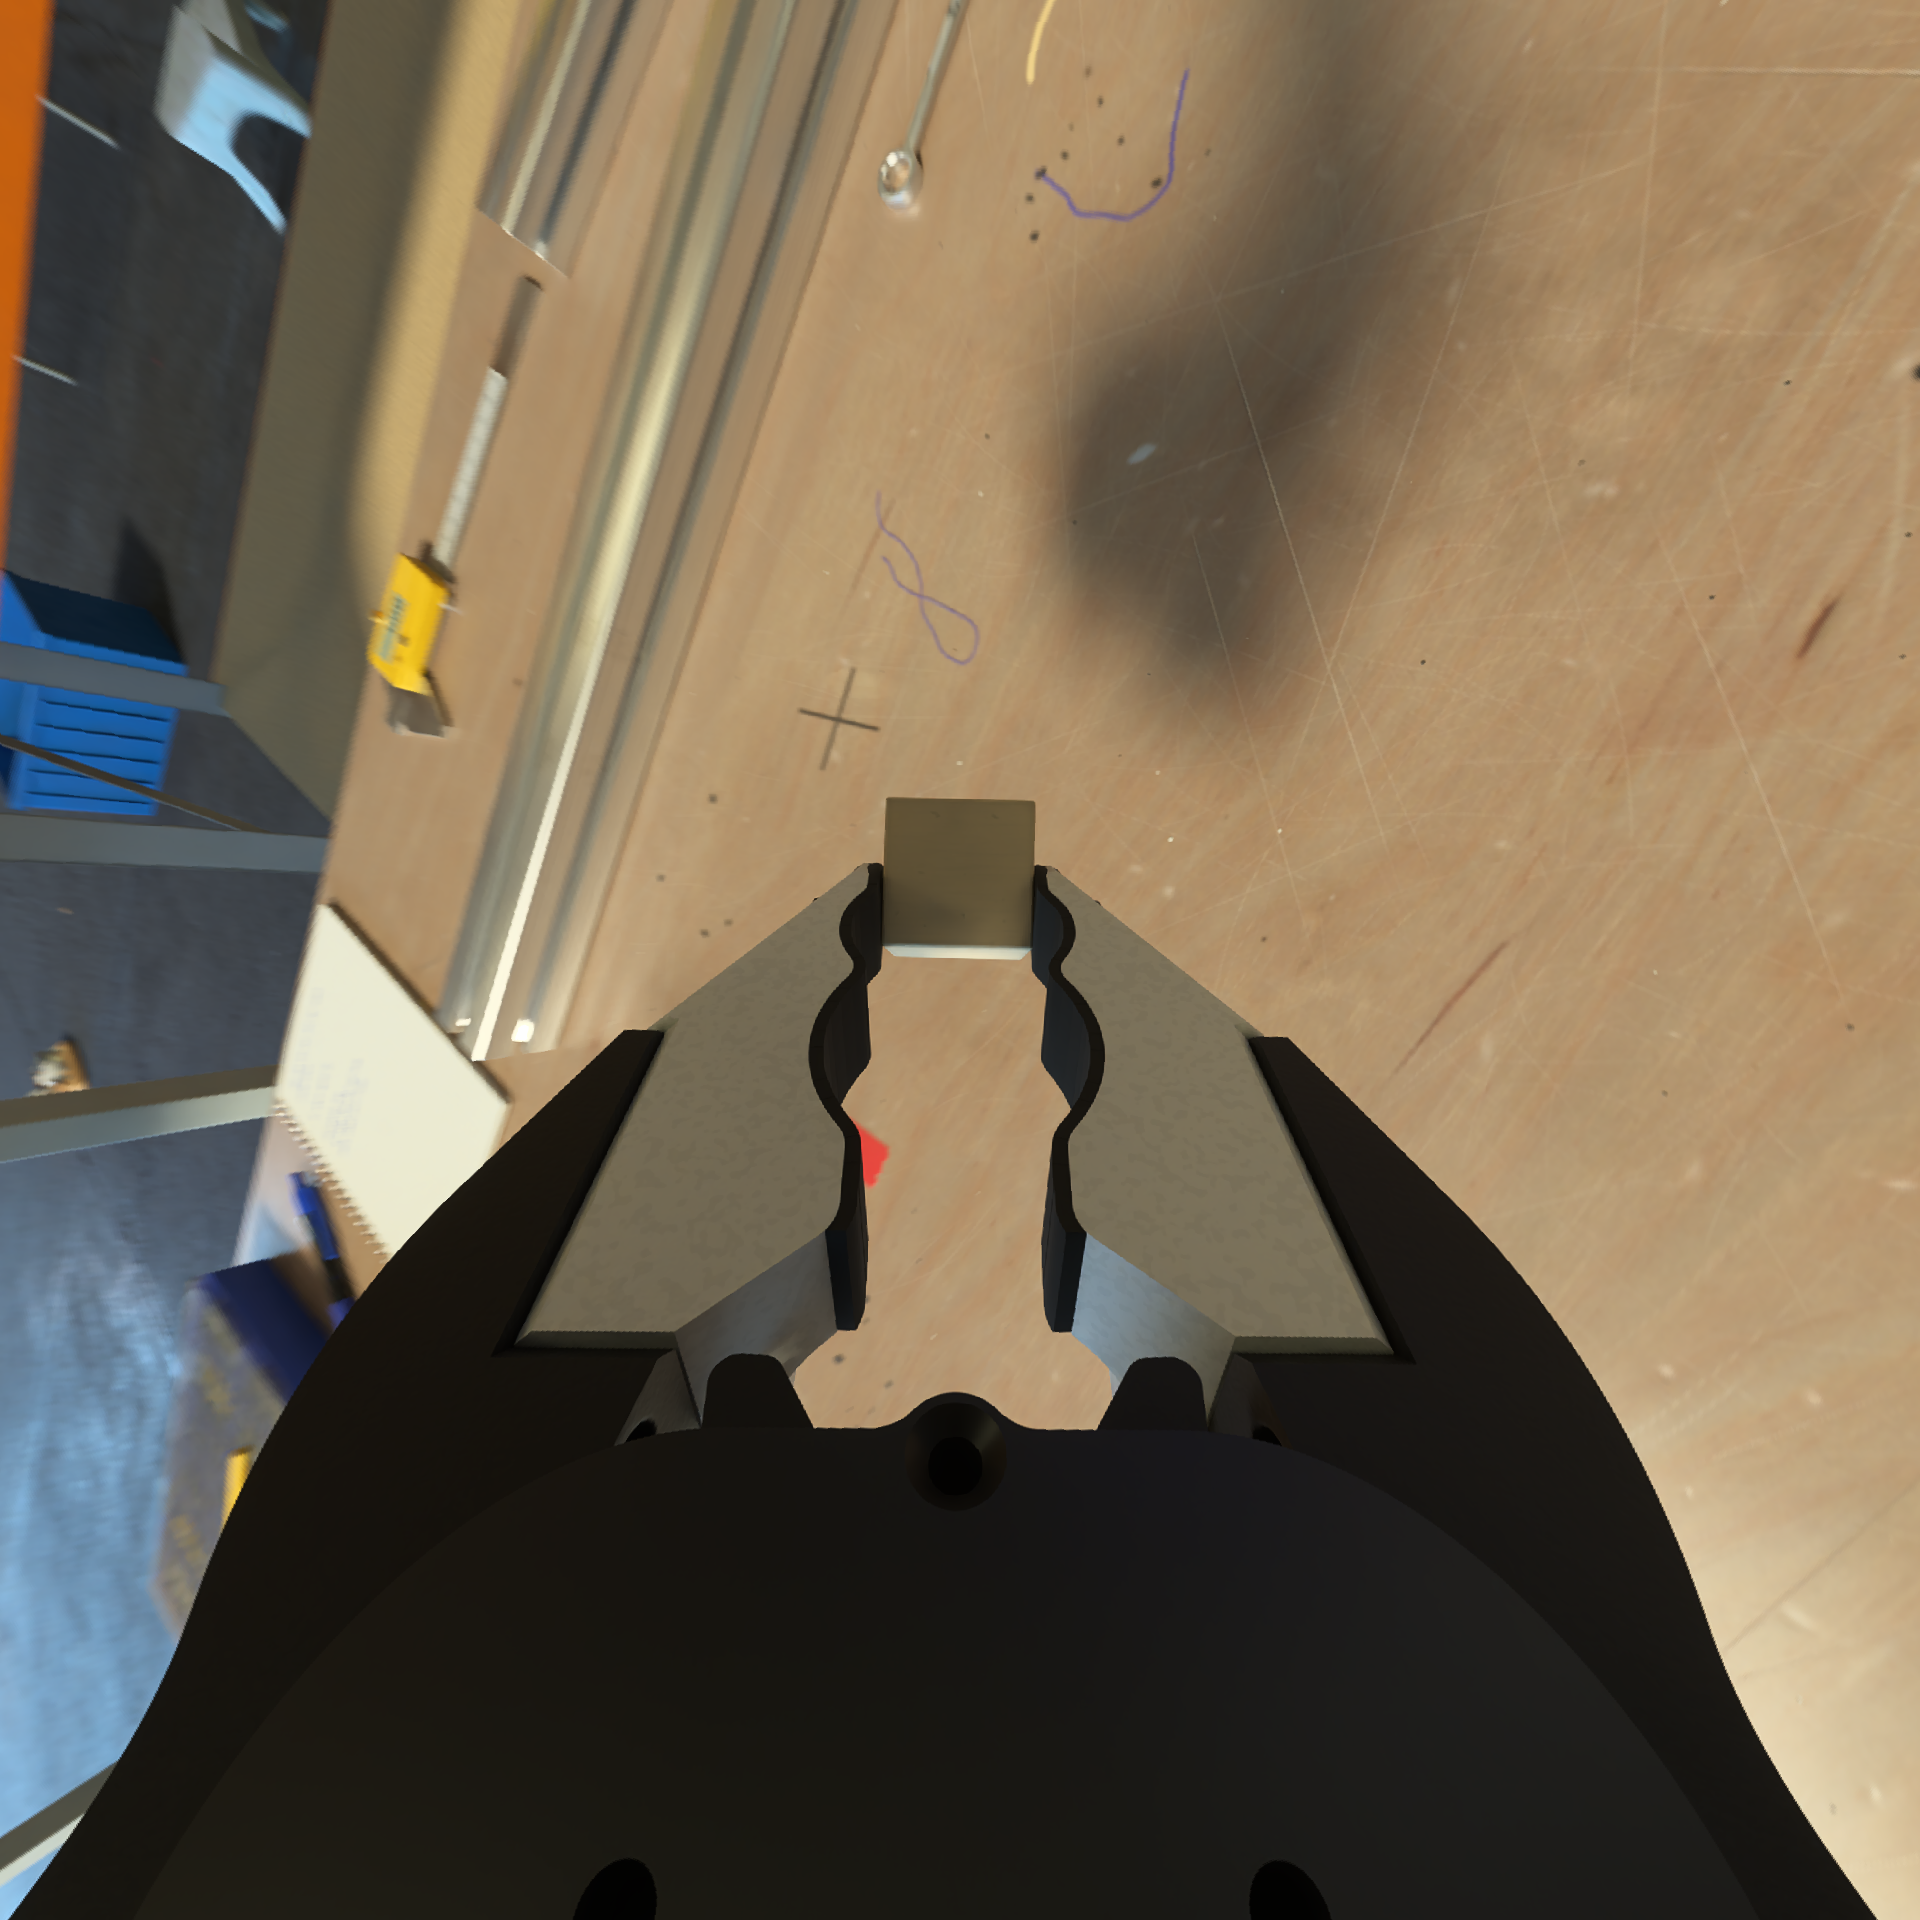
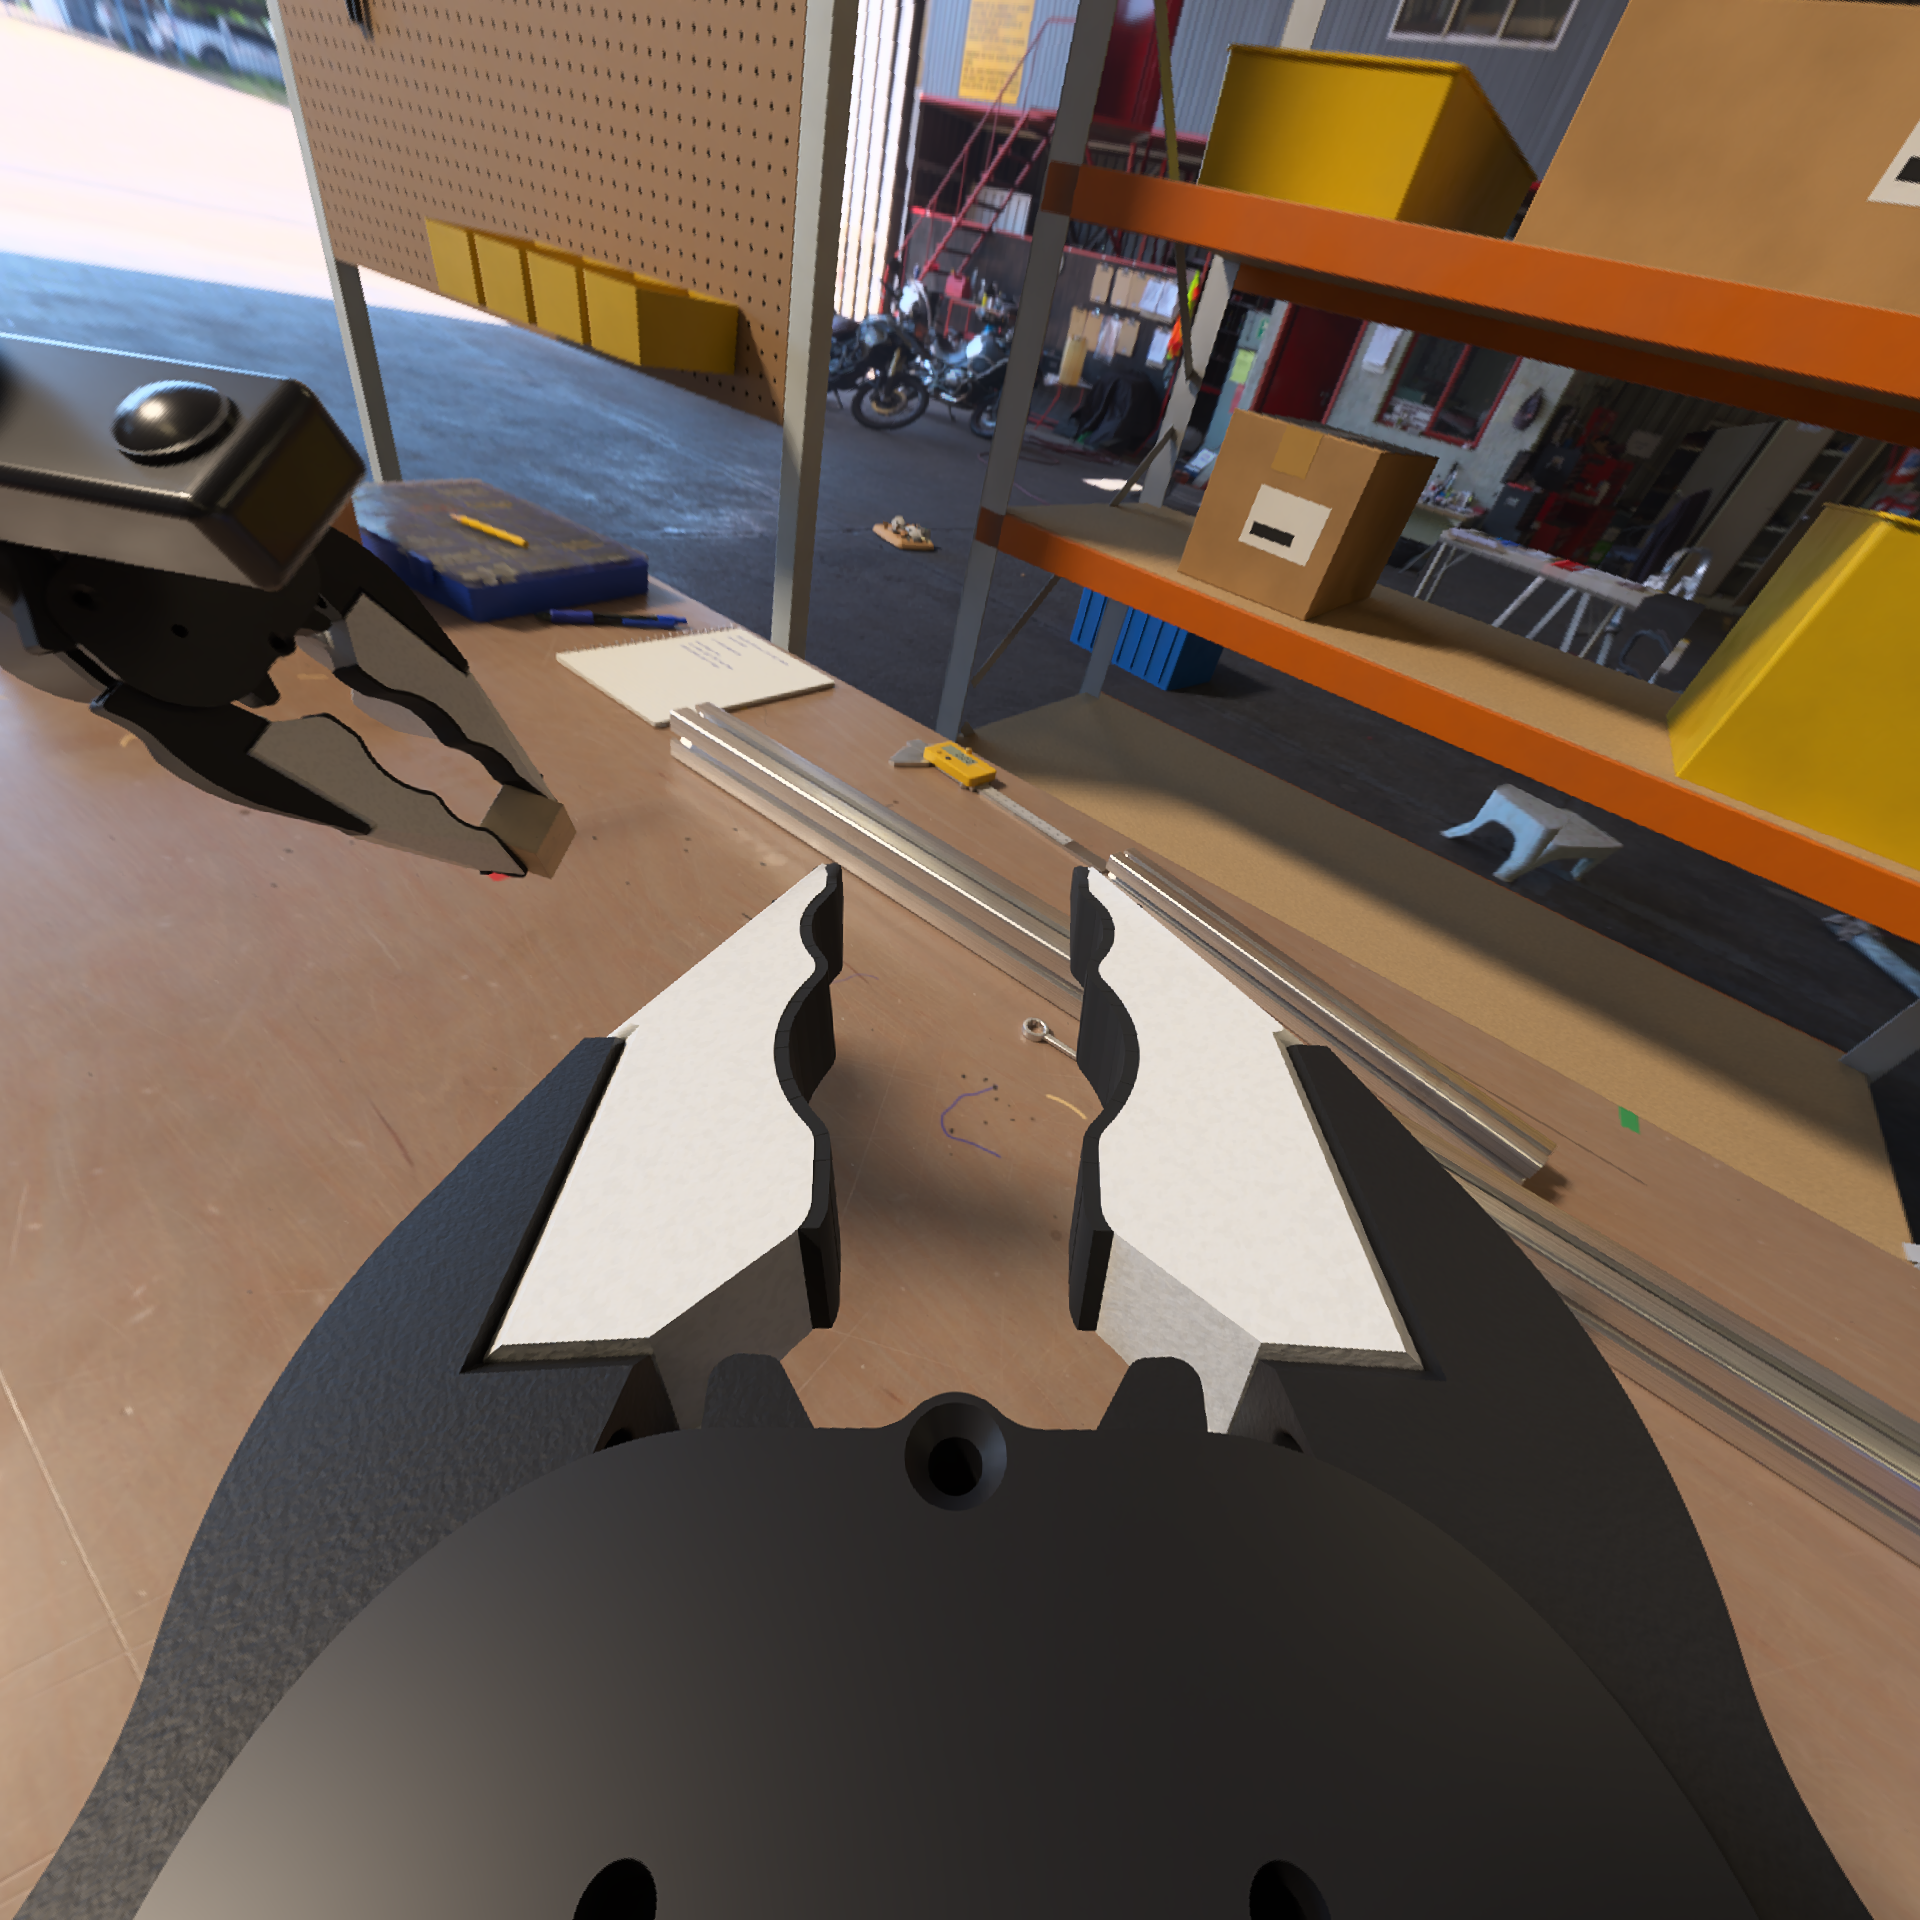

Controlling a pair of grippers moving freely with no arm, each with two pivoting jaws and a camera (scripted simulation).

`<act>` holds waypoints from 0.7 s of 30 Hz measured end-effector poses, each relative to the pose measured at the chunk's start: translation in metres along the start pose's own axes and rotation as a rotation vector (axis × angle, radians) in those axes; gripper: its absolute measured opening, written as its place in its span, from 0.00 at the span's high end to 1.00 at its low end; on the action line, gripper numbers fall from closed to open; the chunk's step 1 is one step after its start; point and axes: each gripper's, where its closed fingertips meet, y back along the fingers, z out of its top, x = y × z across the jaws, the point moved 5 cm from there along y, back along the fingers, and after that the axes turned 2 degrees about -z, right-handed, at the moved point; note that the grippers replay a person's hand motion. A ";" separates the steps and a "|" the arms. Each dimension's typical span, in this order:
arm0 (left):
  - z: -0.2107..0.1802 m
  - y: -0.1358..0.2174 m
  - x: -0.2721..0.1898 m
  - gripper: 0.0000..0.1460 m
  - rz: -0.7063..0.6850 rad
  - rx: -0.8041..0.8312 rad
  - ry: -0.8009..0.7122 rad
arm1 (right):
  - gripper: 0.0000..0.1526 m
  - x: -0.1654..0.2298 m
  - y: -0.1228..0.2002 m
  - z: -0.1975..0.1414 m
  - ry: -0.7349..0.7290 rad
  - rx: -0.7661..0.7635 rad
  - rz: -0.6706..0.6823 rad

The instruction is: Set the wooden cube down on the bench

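Note:
My left gripper [image 1: 958,906] is shut on the wooden cube [image 1: 958,873], a pale square block pinched between its fingertips. It points down at the scratched brown bench [image 1: 1455,935]. In the right wrist view the left gripper [image 2: 520,831] is at the left, tilted down, with the cube [image 2: 538,826] at its tips just above the bench [image 2: 312,1091]. My right gripper [image 2: 956,883] is open and empty, low over the bench to the right of the cube.
Long aluminium rails [image 2: 883,831] run along the bench's far edge, with a yellow caliper [image 2: 961,767], a notepad [image 2: 696,670] and a blue case [image 2: 499,561] beyond. A small eye bolt [image 2: 1039,1032] lies near my right fingers. Orange shelving [image 2: 1455,260] with boxes stands behind.

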 end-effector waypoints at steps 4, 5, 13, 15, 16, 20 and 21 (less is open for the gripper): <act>-0.017 -0.036 -0.006 0.81 -0.060 -0.005 0.087 | 0.71 -0.001 -0.007 -0.008 -0.007 0.039 0.001; -0.022 -0.044 -0.007 0.81 -0.066 -0.005 0.103 | 0.71 -0.001 -0.007 -0.010 -0.011 0.049 0.003; -0.049 -0.085 -0.015 0.81 -0.142 -0.022 0.246 | 0.71 -0.011 -0.004 -0.028 -0.041 0.122 -0.025; -0.052 -0.089 -0.017 0.81 -0.167 -0.028 0.278 | 0.71 -0.014 -0.002 -0.032 -0.053 0.131 -0.028; -0.053 -0.090 -0.017 0.81 -0.179 -0.036 0.293 | 0.71 -0.015 -0.001 -0.033 -0.056 0.135 -0.031; -0.053 -0.093 -0.015 0.81 -0.247 -0.069 0.347 | 0.71 -0.017 0.002 -0.037 -0.068 0.145 -0.034; -0.054 -0.093 -0.015 0.81 -0.263 -0.075 0.358 | 0.71 -0.017 0.002 -0.038 -0.070 0.148 -0.033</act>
